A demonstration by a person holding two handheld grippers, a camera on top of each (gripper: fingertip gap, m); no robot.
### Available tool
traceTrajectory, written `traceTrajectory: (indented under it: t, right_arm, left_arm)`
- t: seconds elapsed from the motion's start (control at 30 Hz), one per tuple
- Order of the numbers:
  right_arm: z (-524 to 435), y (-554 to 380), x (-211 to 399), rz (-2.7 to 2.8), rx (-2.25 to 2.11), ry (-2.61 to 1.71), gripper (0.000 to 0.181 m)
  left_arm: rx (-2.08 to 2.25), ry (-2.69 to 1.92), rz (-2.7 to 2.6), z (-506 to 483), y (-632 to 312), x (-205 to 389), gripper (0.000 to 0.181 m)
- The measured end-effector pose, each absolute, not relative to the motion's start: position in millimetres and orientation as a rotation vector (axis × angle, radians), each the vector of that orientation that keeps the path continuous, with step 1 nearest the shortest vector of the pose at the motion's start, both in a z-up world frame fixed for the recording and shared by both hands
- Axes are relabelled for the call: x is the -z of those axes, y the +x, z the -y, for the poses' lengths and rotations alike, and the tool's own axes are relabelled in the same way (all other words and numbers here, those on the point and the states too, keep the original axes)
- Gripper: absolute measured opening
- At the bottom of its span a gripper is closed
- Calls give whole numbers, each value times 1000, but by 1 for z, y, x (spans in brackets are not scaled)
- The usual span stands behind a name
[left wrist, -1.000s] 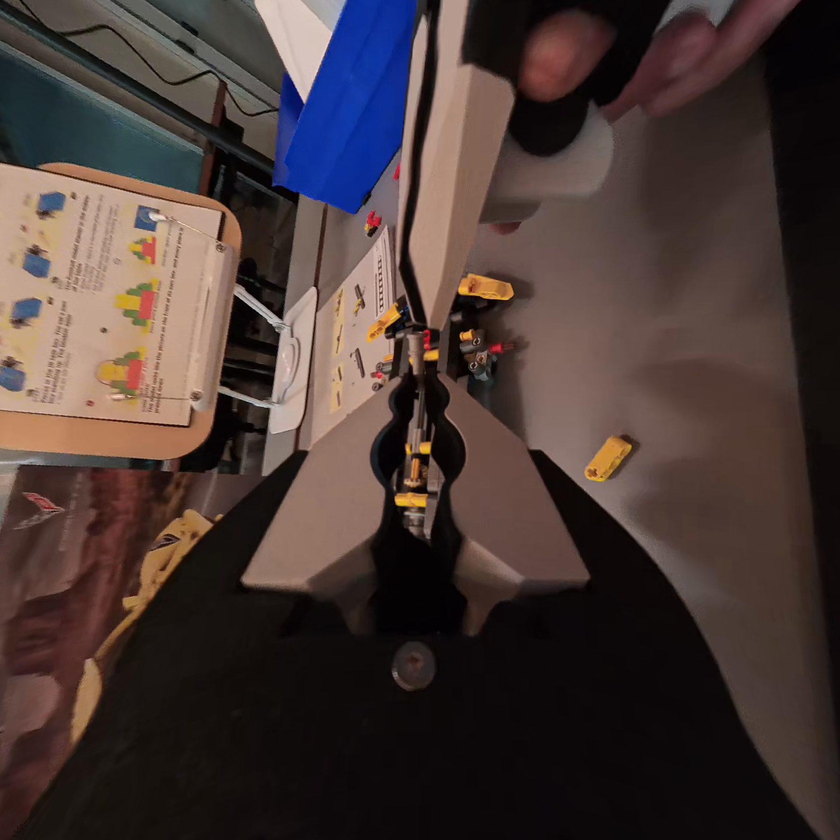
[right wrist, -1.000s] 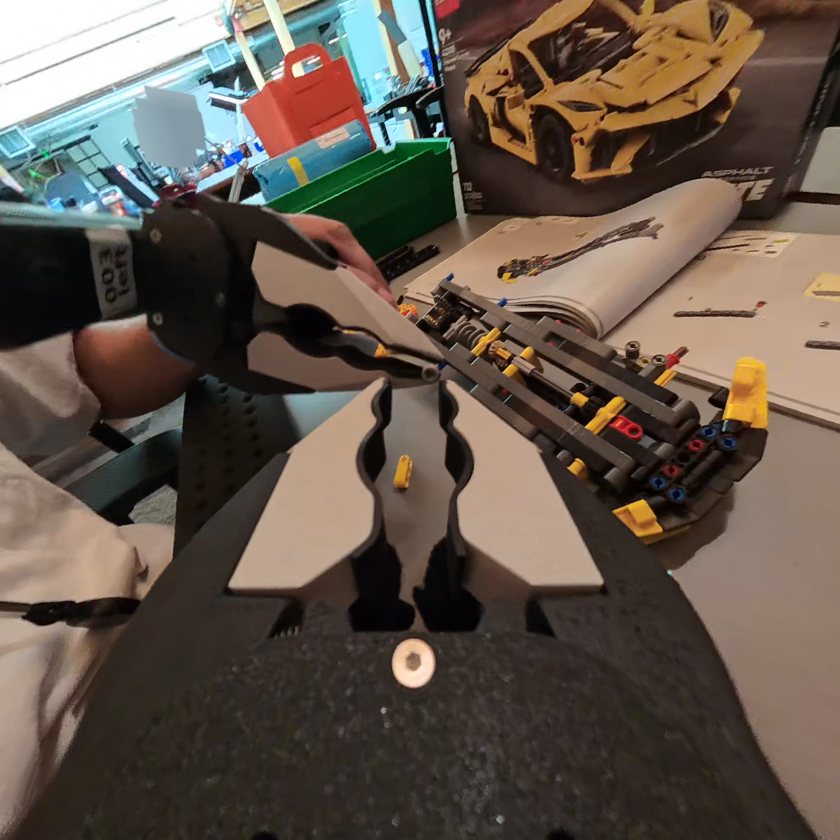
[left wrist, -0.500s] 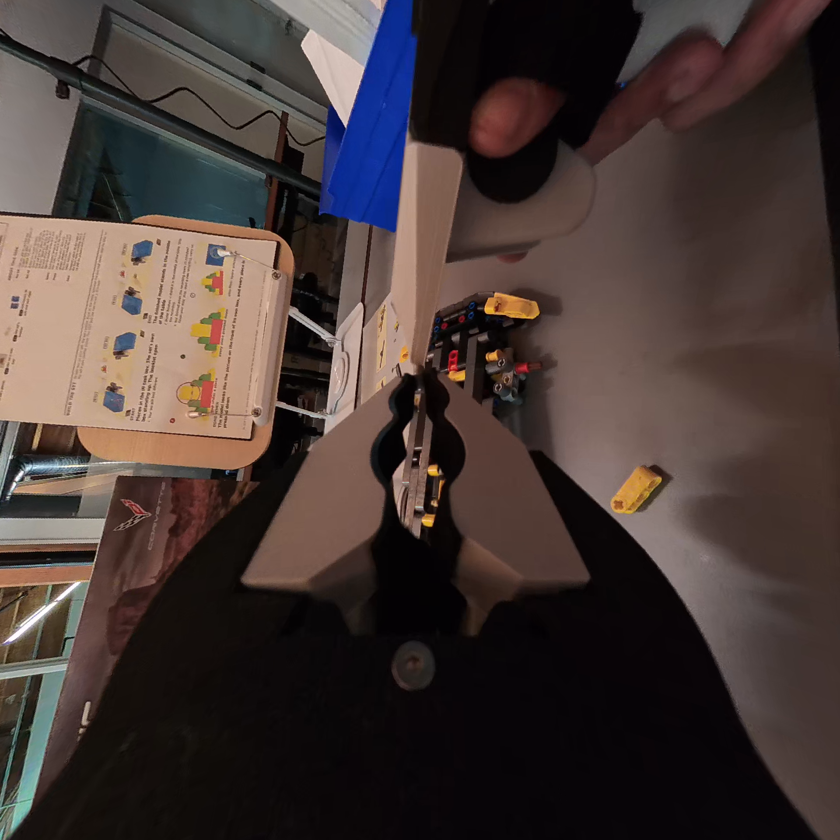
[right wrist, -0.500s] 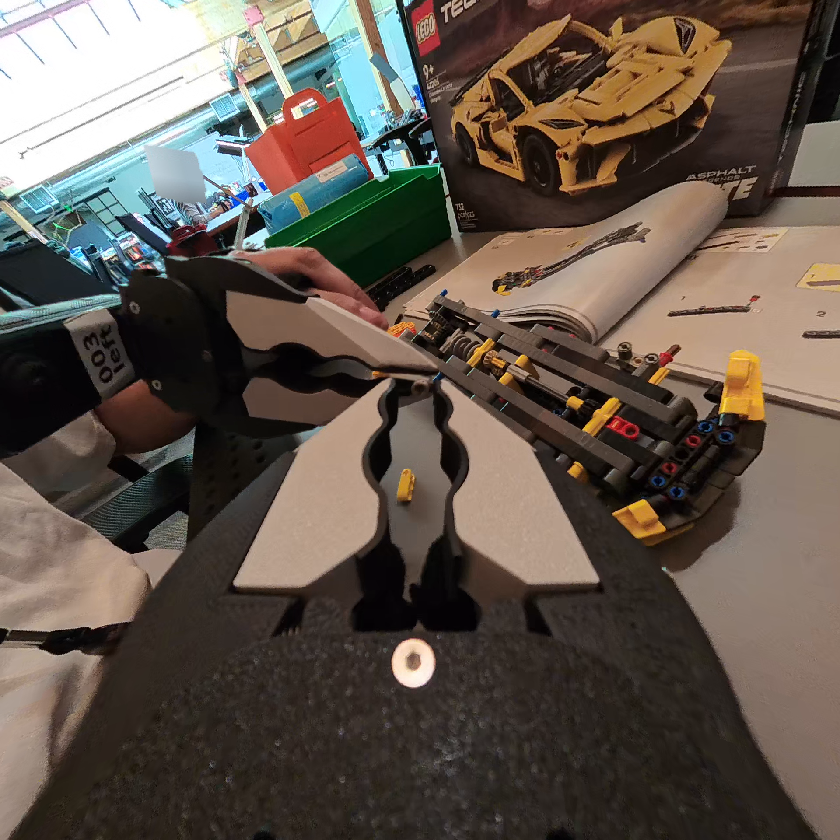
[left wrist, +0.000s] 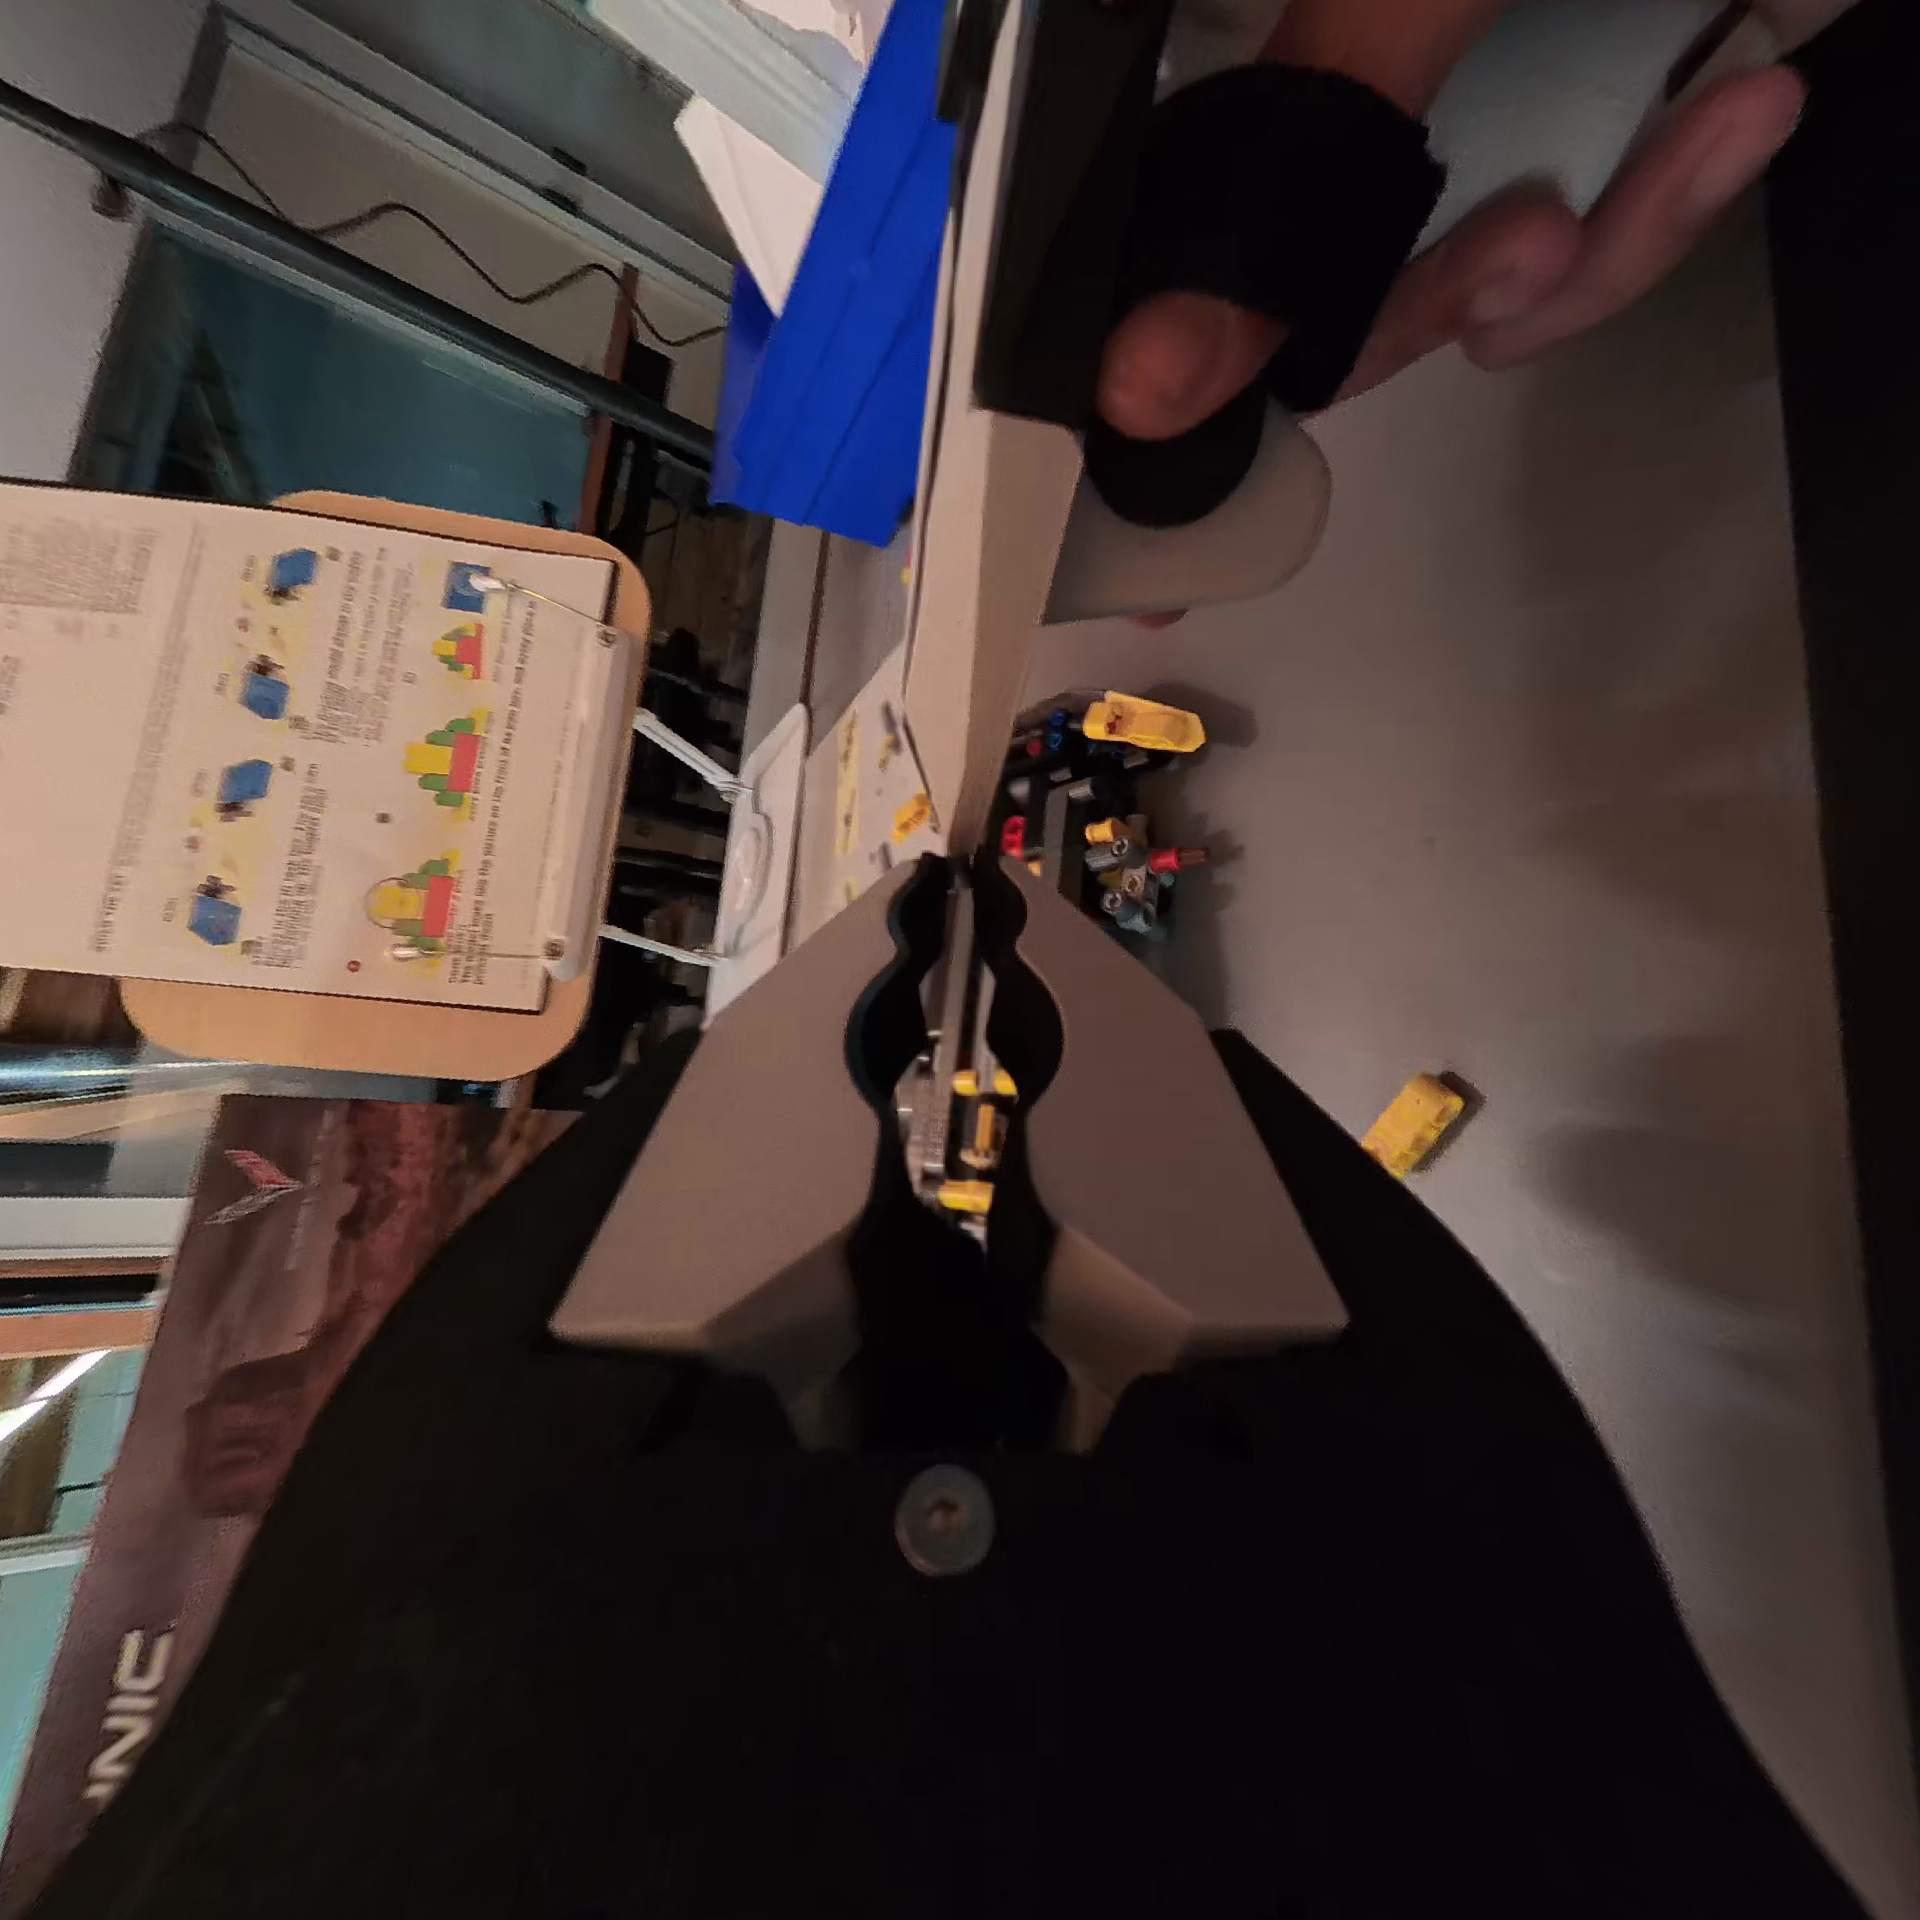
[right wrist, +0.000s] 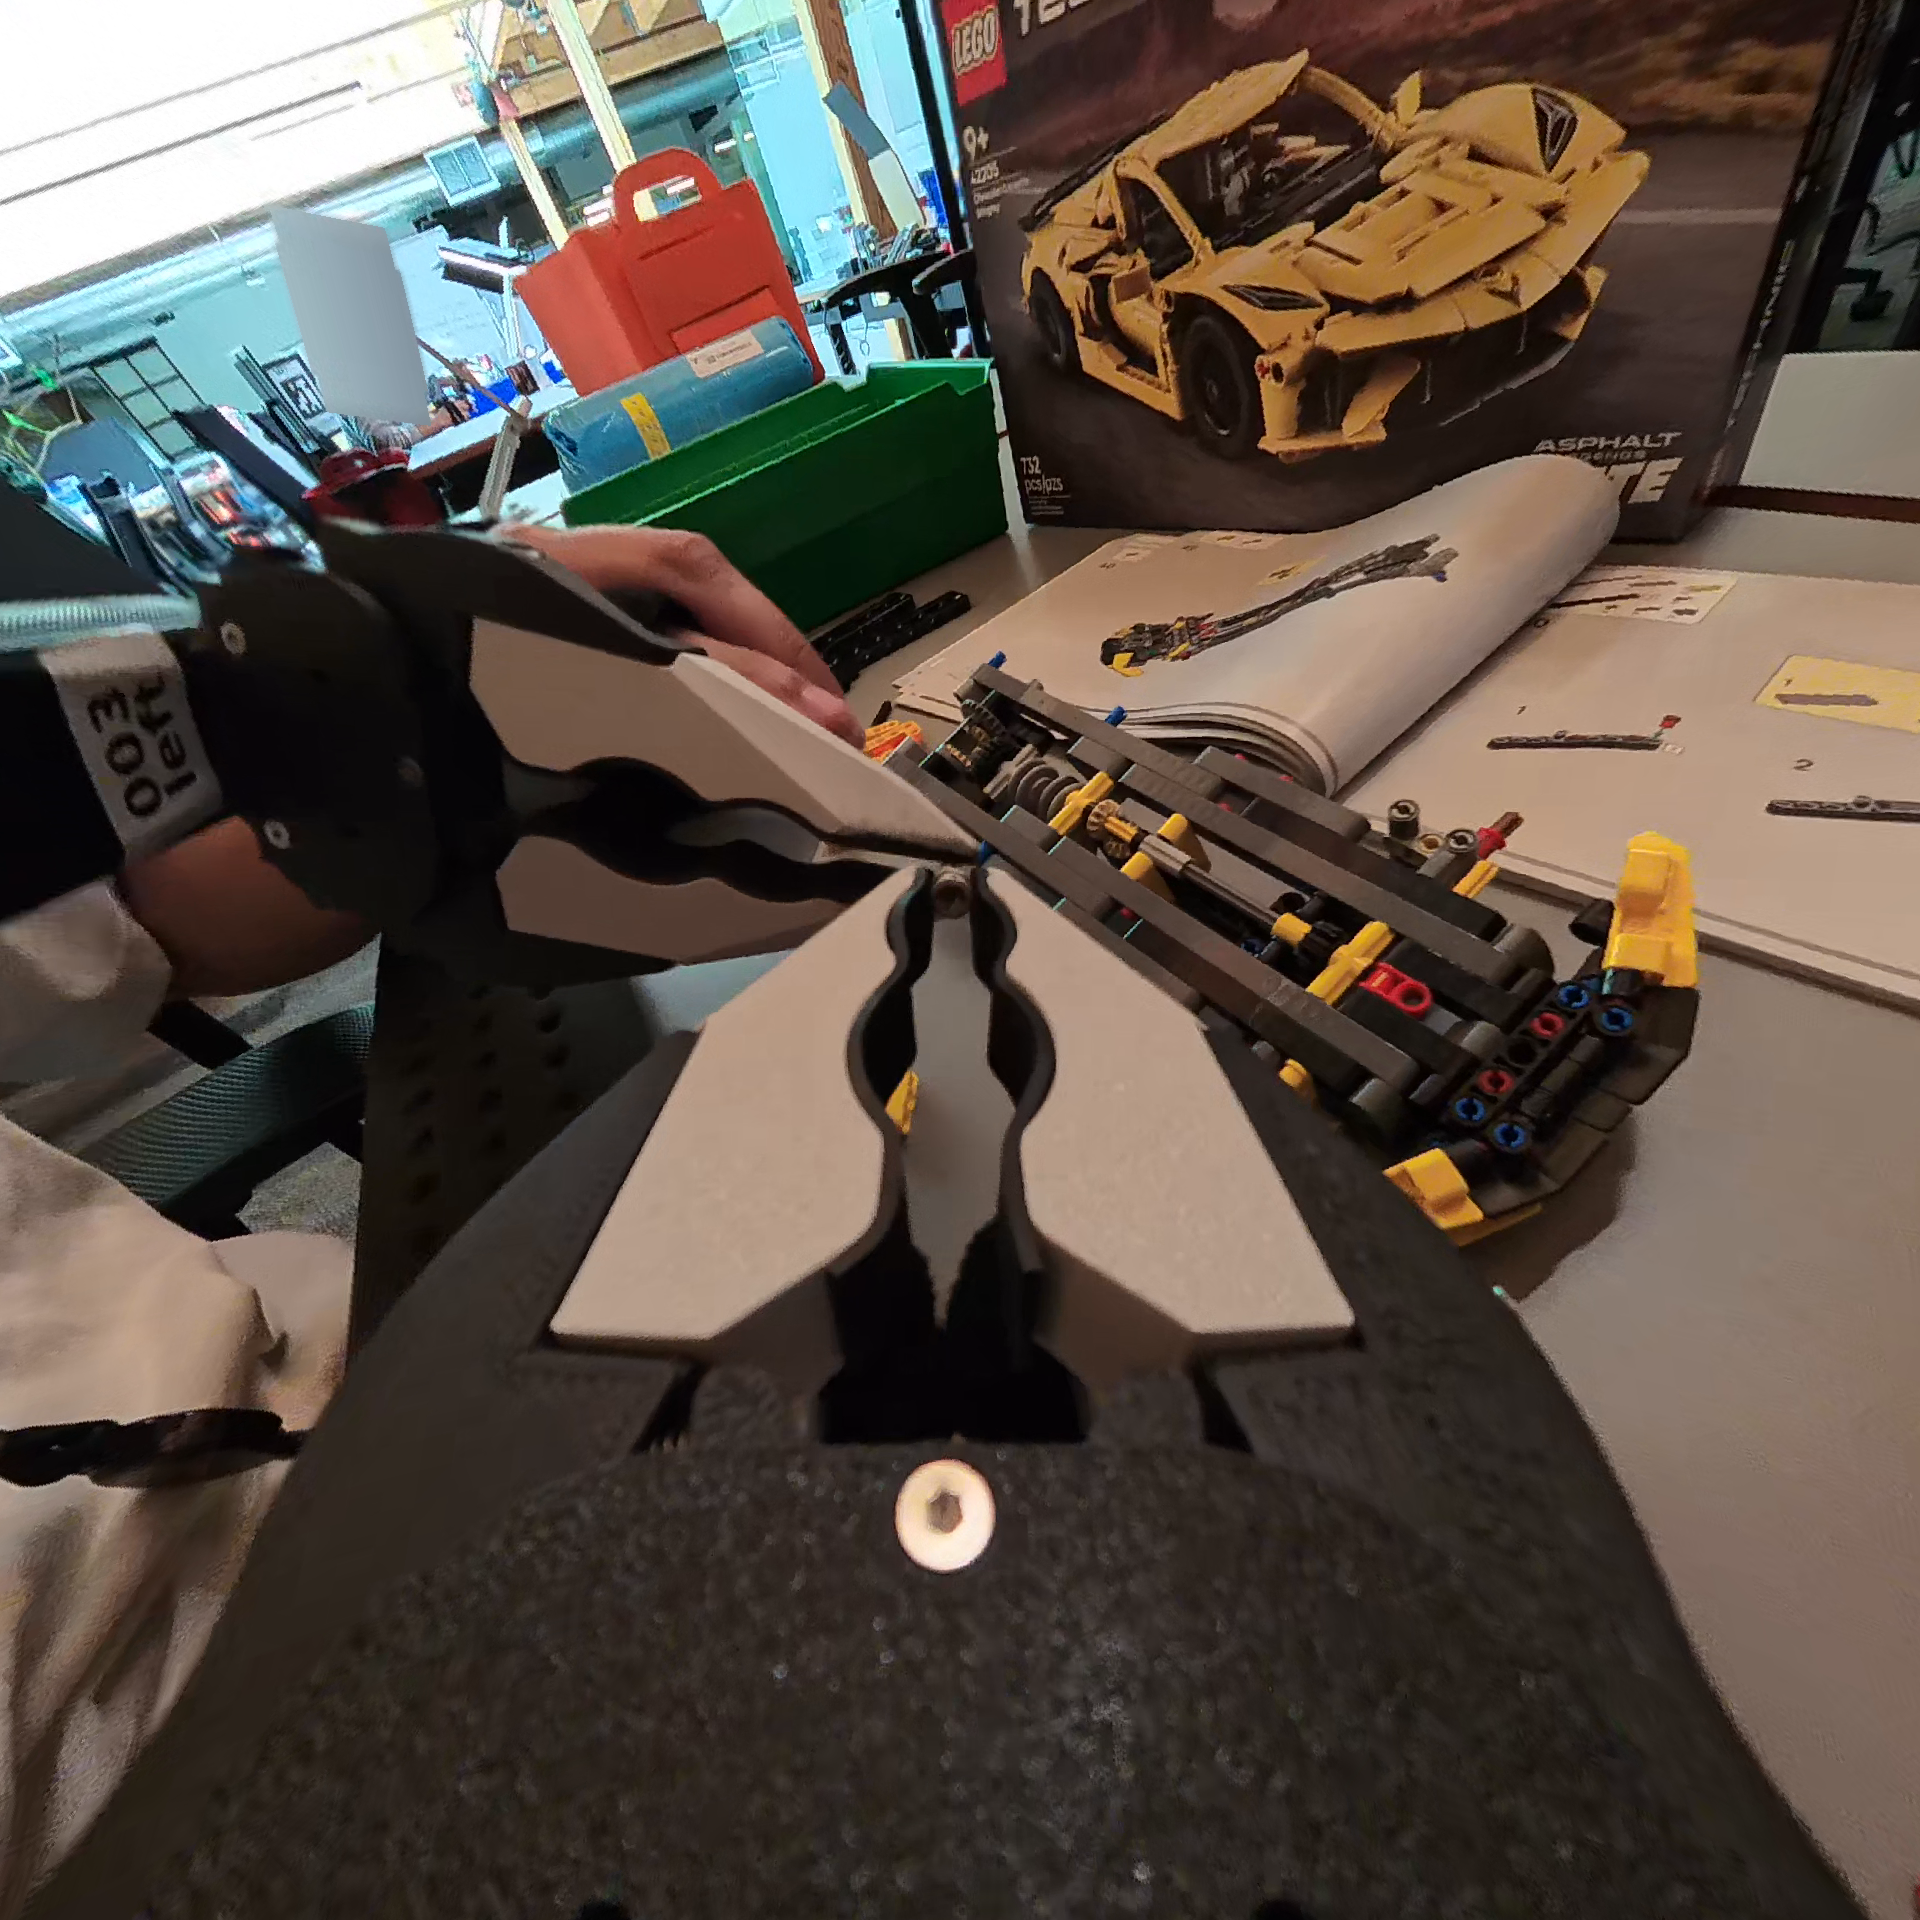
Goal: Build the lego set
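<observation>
The lego chassis [right wrist: 1299, 935], long dark grey beams with yellow, red and blue pins, lies on the grey table [right wrist: 1714, 1455]. My left gripper [right wrist: 935, 844] comes in from the left and is shut on the chassis's near end. In the left wrist view a grey beam with yellow parts [left wrist: 961, 1101] sits between its fingers [left wrist: 961, 868]. My right gripper [right wrist: 951, 891] has its tips closed around a small grey pin [right wrist: 951, 883] at that same corner, touching the left gripper's tip. It also shows edge-on in the left wrist view [left wrist: 940, 816].
A loose yellow piece [left wrist: 1413, 1127] lies on the table near the grippers. An open instruction booklet [right wrist: 1351, 623], small loose pins [right wrist: 1444, 842], the set's box [right wrist: 1351, 260], a green bin [right wrist: 831, 488] and black beams [right wrist: 894, 623] lie behind. A clipboard [left wrist: 312, 769] stands off the table. My two grippers' fingertips are within a few centimetres of each other. From either gripper's tips it is about 10 cm to the loose yellow piece [left wrist: 1413, 1127].
My right gripper has moved forward to the left gripper's tip and its fingers have narrowed around the grey pin. The left gripper keeps its hold on the chassis.
</observation>
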State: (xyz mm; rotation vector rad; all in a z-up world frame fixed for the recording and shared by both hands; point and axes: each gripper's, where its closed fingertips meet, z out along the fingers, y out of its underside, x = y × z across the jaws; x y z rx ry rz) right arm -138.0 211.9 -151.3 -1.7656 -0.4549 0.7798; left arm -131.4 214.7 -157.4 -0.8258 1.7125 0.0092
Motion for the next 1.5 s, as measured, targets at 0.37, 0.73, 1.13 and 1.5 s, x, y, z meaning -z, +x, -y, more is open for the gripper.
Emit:
traceTrajectory:
  t: [0.37,0.73,1.13,1.5]
  right_arm:
    - [-215,-134,157,465,-718,-1788,5]
    - [-215,-120,151,417,-689,-1747,5]
    - [-219,-110,148,378,-658,-1729,5]
    - [-216,-118,152,431,-650,-1740,5]
  left_arm:
    - [507,-1237,-2389,-207,-188,228,19]
    - [481,-1244,-2539,-197,-172,254,6]
    - [704,-1590,-2137,-185,-168,238,7]
    - [627,-1574,-2207,-175,-174,253,12]
